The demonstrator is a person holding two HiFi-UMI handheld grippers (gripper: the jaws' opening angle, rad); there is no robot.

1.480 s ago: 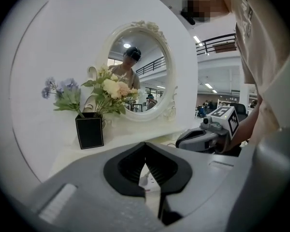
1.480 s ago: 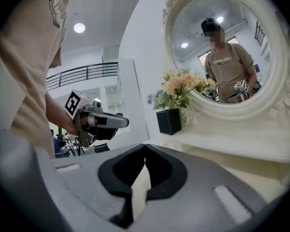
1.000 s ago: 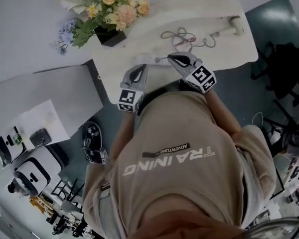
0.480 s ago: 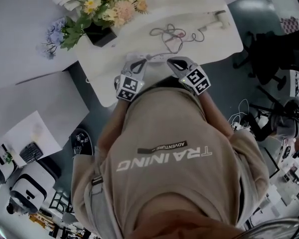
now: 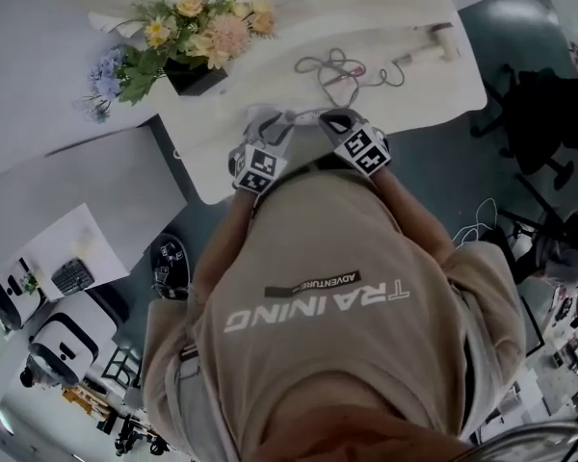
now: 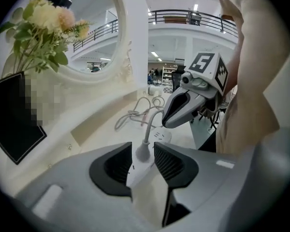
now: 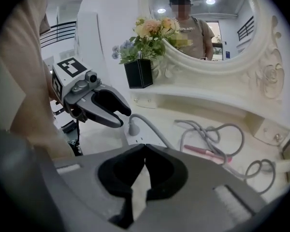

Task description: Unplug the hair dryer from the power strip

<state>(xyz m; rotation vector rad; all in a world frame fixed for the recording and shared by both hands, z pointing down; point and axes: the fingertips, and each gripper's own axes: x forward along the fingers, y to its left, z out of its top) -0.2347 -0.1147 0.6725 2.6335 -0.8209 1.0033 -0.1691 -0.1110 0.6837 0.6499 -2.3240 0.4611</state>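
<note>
A white power strip [image 6: 160, 138] lies near the table's front edge, with the grey plug [image 6: 143, 152] of the hair dryer's cord standing in it. My left gripper [image 6: 143, 148] is opening, its jaws on either side of the plug and not pressing on it. The right gripper [image 7: 145, 148] is shut and empty, hovering just right of the strip [image 7: 135, 140]. The head view shows both grippers [image 5: 273, 123] [image 5: 328, 119] close together at the table edge. The grey cord [image 5: 339, 68] loops back to the white hair dryer [image 5: 432, 45].
A black vase of flowers [image 5: 191, 38] stands at the table's back left, in front of an oval mirror [image 7: 208, 28]. A pink thing [image 7: 208, 151] lies under the cord loops. The person's body is close to the table's front edge [image 5: 212, 186].
Both grippers have dropped toward the table edge and drawn closer together over the power strip.
</note>
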